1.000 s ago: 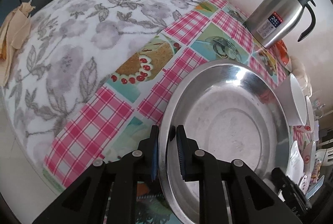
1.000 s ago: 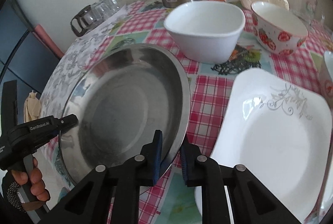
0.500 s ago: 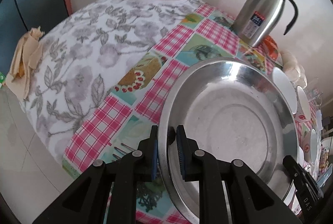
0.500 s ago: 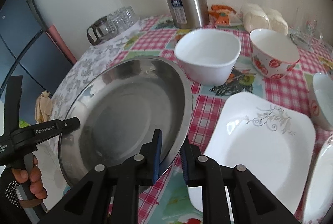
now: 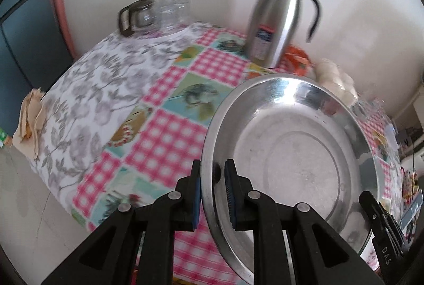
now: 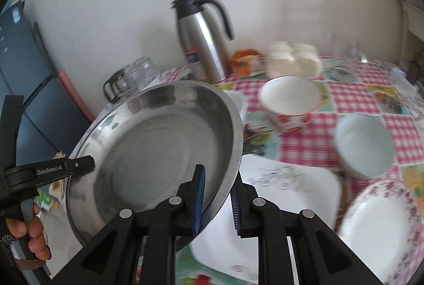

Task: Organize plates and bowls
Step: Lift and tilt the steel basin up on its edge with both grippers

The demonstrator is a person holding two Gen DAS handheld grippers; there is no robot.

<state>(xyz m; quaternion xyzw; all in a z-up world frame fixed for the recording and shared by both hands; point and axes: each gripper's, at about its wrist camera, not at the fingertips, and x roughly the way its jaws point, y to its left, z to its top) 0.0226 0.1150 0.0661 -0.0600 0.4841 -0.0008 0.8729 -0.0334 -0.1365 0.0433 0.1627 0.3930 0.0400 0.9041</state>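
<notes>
A large round steel plate [image 5: 291, 157] is held up above the table by both grippers. My left gripper [image 5: 213, 194] is shut on its left rim. My right gripper [image 6: 217, 198] is shut on its right rim [image 6: 230, 160]; the plate [image 6: 148, 152] tilts up to the right. Below it in the right wrist view lie a white square plate [image 6: 278, 194], a strawberry bowl [image 6: 290, 102], a pale bowl [image 6: 363, 144] and a floral-rimmed plate [image 6: 376, 229].
A steel thermos jug [image 5: 278, 20] stands at the back of the table near the wall. Glass cups and a glass pot [image 5: 156, 12] sit at the back left. White buns [image 6: 291, 59] and an orange packet [image 6: 243, 59] lie behind the bowls. The checked tablecloth [image 5: 164, 141] hangs over the table's left edge.
Both grippers have lifted the steel plate higher off the table and carried it toward the right. More of the wall and more dishes have come into view.
</notes>
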